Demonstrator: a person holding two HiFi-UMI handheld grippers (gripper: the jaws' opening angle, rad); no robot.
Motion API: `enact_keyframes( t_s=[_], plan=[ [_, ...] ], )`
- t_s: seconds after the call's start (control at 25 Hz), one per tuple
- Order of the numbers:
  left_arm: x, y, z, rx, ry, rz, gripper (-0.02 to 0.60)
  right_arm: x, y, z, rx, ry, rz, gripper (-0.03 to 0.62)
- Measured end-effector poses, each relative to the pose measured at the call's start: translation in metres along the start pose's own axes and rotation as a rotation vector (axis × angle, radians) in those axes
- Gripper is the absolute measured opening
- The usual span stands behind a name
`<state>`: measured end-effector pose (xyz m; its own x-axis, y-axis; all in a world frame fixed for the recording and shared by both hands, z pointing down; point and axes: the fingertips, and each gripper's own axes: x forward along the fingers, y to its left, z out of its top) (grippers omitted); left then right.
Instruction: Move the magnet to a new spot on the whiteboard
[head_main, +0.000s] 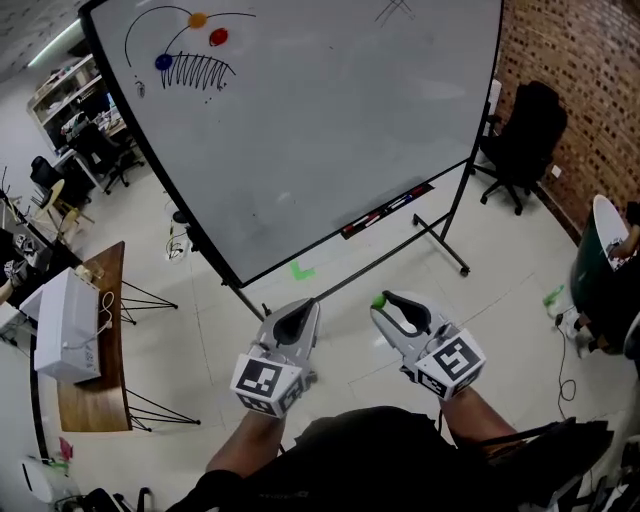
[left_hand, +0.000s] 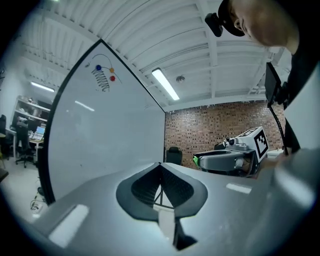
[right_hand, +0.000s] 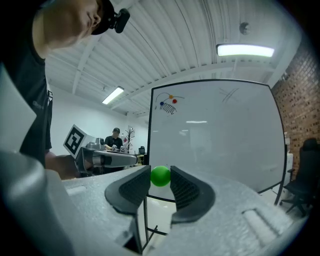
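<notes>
While we hold both tools out low in front of us, well apart from the whiteboard (head_main: 320, 130), the right tool (head_main: 384, 303) is clamped on the green magnet (right_hand: 160, 176), a small round piece pinched between both pads at the tips. The left tool (left_hand: 160, 167) has its jaws together, tips meeting, nothing in them. The green magnet is off the board, below its lower edge in the head view. Near the board's top left corner we see an orange magnet (head_main: 197, 19), a red magnet (head_main: 218, 37) and a blue magnet (head_main: 163, 62) among black scribbles. A tray (head_main: 388, 210) with markers runs along the lower edge.
</notes>
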<state>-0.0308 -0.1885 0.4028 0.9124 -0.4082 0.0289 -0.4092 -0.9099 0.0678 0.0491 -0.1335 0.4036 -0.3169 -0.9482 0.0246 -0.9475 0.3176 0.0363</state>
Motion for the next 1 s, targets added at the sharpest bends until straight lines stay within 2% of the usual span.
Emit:
enact_keyframes(
  t_s=[0.24, 0.44, 0.72, 1.0],
  plan=[
    [0.073, -0.094, -0.012, 0.012, -0.012, -0.021, 0.015, -0.080, -0.071, -0.007, -0.011, 0.003, 0.003, 0.107],
    [0.108, -0.139, -0.012, 0.022, -0.009, 0.000, 0.015, -0.128, -0.110, -0.021, 0.032, 0.017, -0.001, 0.107],
    [0.146, -0.155, -0.015, 0.049, 0.046, 0.011, 0.015, -0.153, -0.151, -0.031, 0.072, 0.008, -0.027, 0.107],
    [0.213, -0.136, 0.001, 0.062, 0.036, 0.007, 0.015, -0.125, -0.220, -0.013, -0.008, -0.017, -0.053, 0.107]
  ],
)
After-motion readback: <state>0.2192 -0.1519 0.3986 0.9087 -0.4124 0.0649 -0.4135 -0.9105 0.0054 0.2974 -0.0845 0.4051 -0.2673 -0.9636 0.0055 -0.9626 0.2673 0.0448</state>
